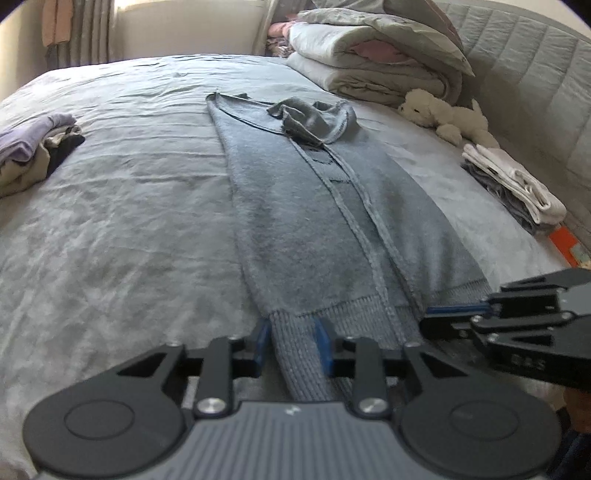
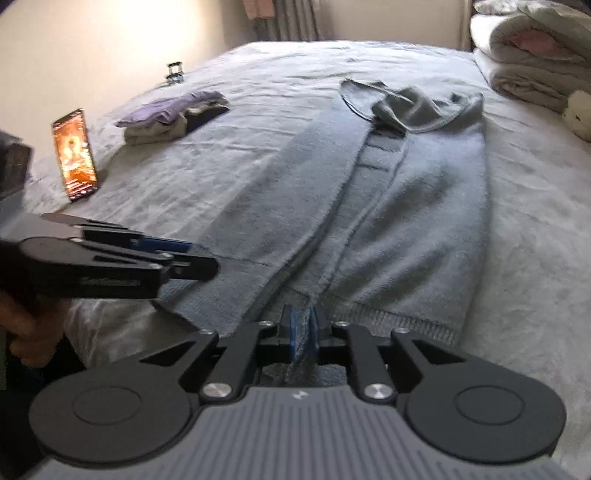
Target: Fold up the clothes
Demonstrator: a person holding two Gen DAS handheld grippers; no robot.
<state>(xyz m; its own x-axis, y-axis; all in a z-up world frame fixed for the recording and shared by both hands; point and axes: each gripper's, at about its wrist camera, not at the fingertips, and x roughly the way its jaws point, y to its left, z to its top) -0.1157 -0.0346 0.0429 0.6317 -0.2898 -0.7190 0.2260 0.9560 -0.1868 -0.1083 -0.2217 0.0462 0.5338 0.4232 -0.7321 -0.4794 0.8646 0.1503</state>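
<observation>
Fingers [image 1: 263, 341] on cardigan [image 1: 295, 199] hem

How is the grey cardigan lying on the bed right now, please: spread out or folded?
Partly folded: the grey cardigan lies lengthwise, sides turned in over the middle, not yet folded end to end.

Daylight coming in from window [image 1: 184, 26] beyond far end of bed [image 1: 110, 221], washing out to white glare. Wall [image 2: 92, 44] left of bed glowing warm, overexposed. Bed itself sitting in soft, dim, bluish light with faint crease shadows. Phone screen [image 2: 75, 155] glowing orange. Fisheye bending edges, dark vignette cutting corners. Both views looking slightly soft, blurring toward rims.
</observation>
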